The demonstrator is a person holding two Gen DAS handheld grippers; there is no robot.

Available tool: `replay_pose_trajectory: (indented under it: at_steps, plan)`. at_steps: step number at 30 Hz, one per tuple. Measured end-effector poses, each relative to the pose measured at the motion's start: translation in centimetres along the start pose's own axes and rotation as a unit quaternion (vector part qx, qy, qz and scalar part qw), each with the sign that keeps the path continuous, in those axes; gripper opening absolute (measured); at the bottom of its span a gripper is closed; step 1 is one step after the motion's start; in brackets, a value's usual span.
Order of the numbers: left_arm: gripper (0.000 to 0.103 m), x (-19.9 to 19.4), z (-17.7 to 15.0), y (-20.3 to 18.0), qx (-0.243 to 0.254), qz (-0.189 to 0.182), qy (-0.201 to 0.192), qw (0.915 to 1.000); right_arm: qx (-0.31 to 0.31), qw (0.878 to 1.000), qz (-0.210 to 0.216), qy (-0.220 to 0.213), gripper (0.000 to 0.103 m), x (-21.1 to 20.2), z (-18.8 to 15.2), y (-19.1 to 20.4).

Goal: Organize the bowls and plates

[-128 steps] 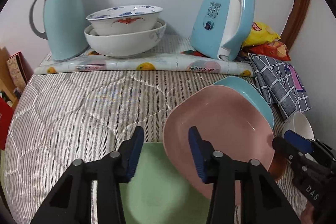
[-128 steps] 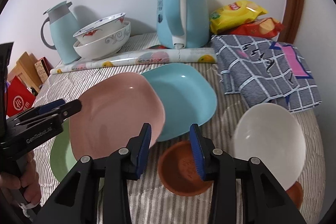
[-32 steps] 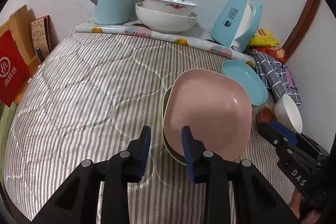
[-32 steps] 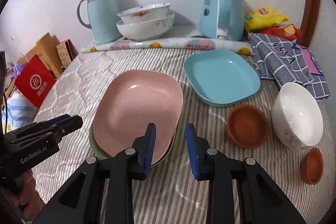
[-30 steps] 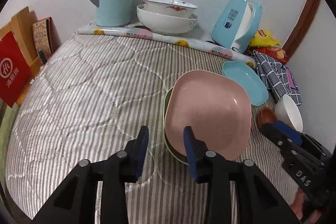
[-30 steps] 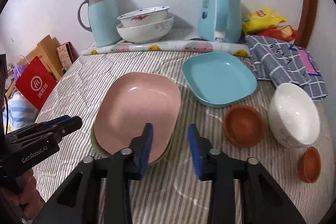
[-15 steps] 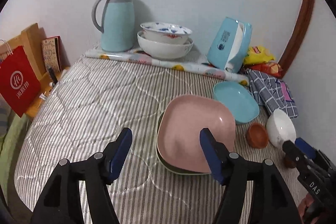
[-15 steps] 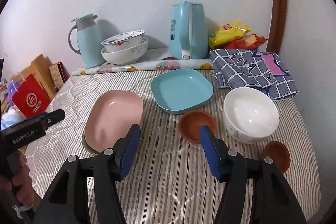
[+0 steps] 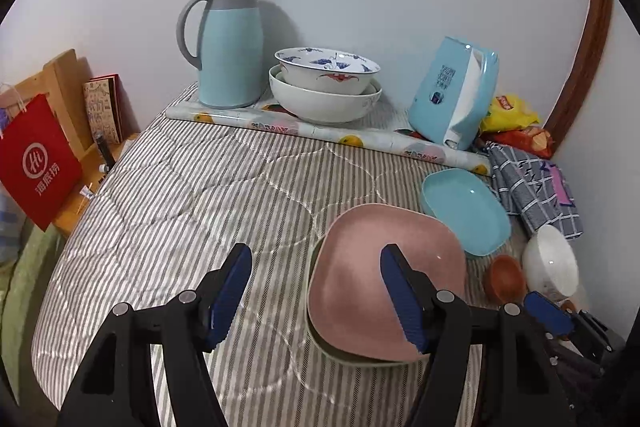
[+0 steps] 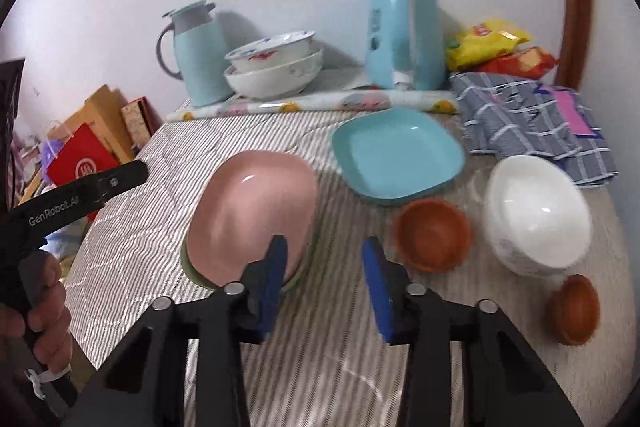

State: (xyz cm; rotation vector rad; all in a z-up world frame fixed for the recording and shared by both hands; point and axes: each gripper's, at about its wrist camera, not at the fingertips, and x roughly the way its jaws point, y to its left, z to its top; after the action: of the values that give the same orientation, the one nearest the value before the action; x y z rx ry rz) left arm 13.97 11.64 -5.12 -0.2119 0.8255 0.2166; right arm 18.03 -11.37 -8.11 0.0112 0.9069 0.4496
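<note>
A pink plate (image 9: pixel 372 267) (image 10: pixel 256 215) lies stacked on a green plate (image 9: pixel 344 355) (image 10: pixel 188 265) on the striped bed cover. A blue plate (image 9: pixel 464 211) (image 10: pixel 396 157) lies behind it to the right. A white bowl (image 10: pixel 536 211) (image 9: pixel 554 263), a brown bowl (image 10: pixel 432 235) (image 9: pixel 502 277) and a smaller brown bowl (image 10: pixel 574 307) stand at the right. My left gripper (image 9: pixel 314 291) is open and empty above the near left of the pink plate. My right gripper (image 10: pixel 324 275) is open and empty near the stack's front right edge.
At the back stand a blue jug (image 9: pixel 226 43), two stacked white bowls (image 9: pixel 324 91), a blue kettle (image 9: pixel 452 103) and a rolled mat (image 9: pixel 320 131). A checked cloth (image 10: pixel 528 119) and snack bags (image 10: pixel 496 47) lie at the back right. A red bag (image 9: pixel 36 159) stands off the left edge.
Both grippers have opened wider than a second ago and have drawn back from the pink plate, which stays on the green one. The right gripper has since moved closer and lower.
</note>
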Motion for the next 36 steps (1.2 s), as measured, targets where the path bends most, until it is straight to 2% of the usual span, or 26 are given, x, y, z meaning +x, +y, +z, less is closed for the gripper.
replay_pose_trajectory:
  at_steps: [4,6,8,11,16,18,25,28,31,33,36]
  plan:
    - [0.065,1.8,0.3,0.4,-0.002,-0.004,0.012,0.9999,-0.003,1.0,0.008,0.012,0.037,2.1,0.4,0.7]
    - [0.065,2.6,0.3,0.8,-0.006,-0.007,0.019,0.9998,-0.005,1.0,0.007,0.02,0.031,3.3,0.6,1.0]
    - [0.065,3.3,0.2,1.2,-0.007,-0.009,0.025,0.9996,-0.001,1.0,0.008,0.03,0.018,4.6,0.7,1.1]
    - [0.065,3.9,0.1,2.0,-0.009,-0.008,0.03,0.9995,0.002,0.999,0.009,0.044,0.016,6.4,0.9,1.1]
    - [0.065,4.9,0.0,3.3,-0.025,-0.008,0.038,0.9989,0.002,0.999,0.001,0.047,0.005,8.1,1.5,1.3]
    - [0.064,5.3,0.0,3.7,-0.034,-0.007,0.044,0.9984,-0.001,0.998,-0.001,0.06,0.004,8.8,1.6,1.4]
    - [0.063,5.9,-0.2,3.8,-0.033,-0.019,0.05,0.9981,-0.003,0.996,0.003,0.084,0.005,8.3,1.4,0.9]
    - [0.063,5.8,-0.1,3.4,-0.032,-0.027,0.051,0.9978,-0.017,0.995,-0.006,0.093,0.01,8.5,1.3,1.2]
    - [0.064,5.4,0.3,2.6,-0.022,-0.032,0.043,0.9983,-0.012,0.997,-0.012,0.081,0.012,7.6,1.7,0.8]
    - [0.064,5.3,0.6,1.9,-0.013,-0.035,0.041,0.9984,-0.012,0.997,-0.013,0.072,0.017,6.9,2.1,0.5]
    - [0.064,5.2,1.0,0.7,-0.003,-0.04,0.037,0.9985,-0.012,0.998,-0.04,0.041,0.034,5.3,2.8,-0.6]
